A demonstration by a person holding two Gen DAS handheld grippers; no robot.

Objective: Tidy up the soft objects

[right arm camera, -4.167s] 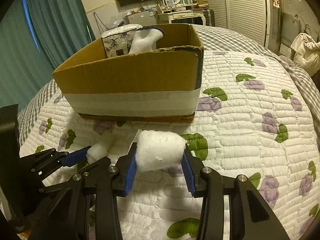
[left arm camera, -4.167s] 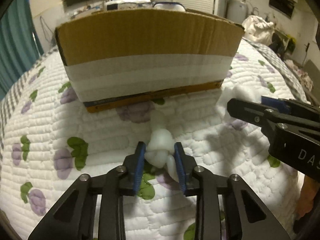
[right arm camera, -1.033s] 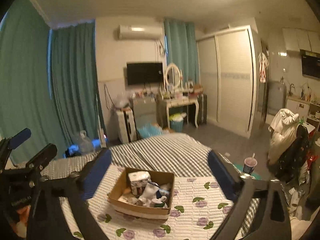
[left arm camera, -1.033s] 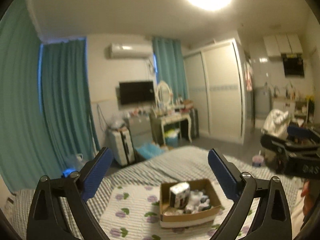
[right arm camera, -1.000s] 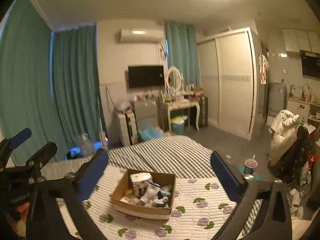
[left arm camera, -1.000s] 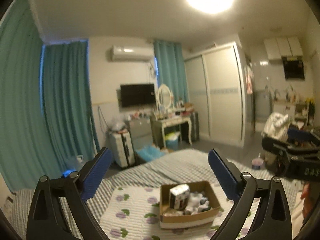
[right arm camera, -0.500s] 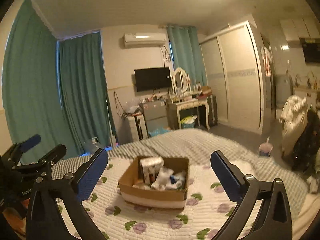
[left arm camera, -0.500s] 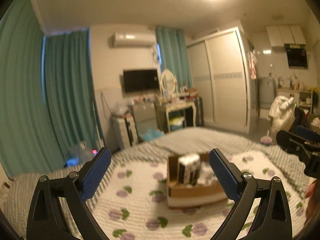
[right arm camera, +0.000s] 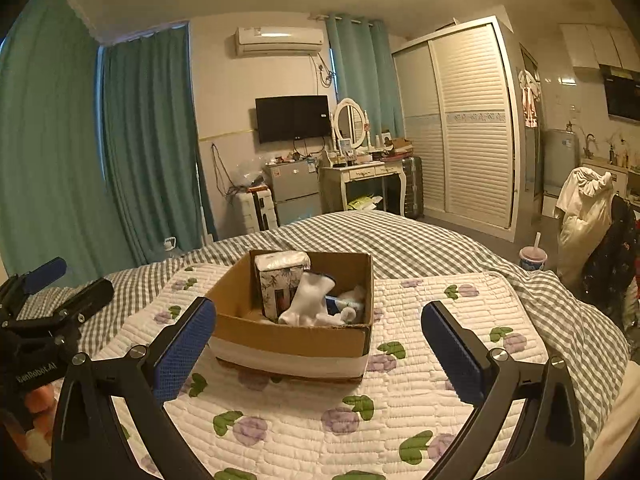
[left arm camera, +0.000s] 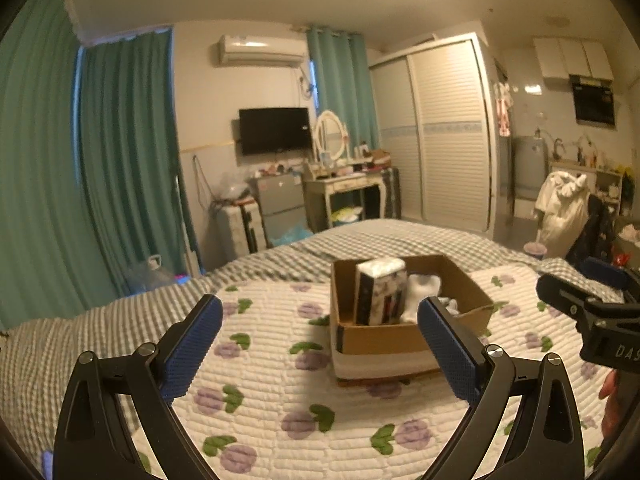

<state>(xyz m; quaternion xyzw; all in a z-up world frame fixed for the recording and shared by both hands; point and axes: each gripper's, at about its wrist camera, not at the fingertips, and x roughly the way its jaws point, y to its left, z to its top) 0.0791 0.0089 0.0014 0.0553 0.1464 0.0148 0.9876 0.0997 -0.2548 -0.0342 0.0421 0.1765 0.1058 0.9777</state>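
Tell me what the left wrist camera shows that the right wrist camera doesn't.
Only the left wrist view shows the right hand-held gripper, at its right edge. Only the right wrist view shows the left hand-held gripper, at its left edge, and a white sock clearly. Both show the cardboard box on the floral quilt, holding a tissue pack.

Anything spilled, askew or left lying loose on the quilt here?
Nothing stands out. The cardboard box sits flat on the quilt, soft items inside; both claws, left and right, are open and empty.
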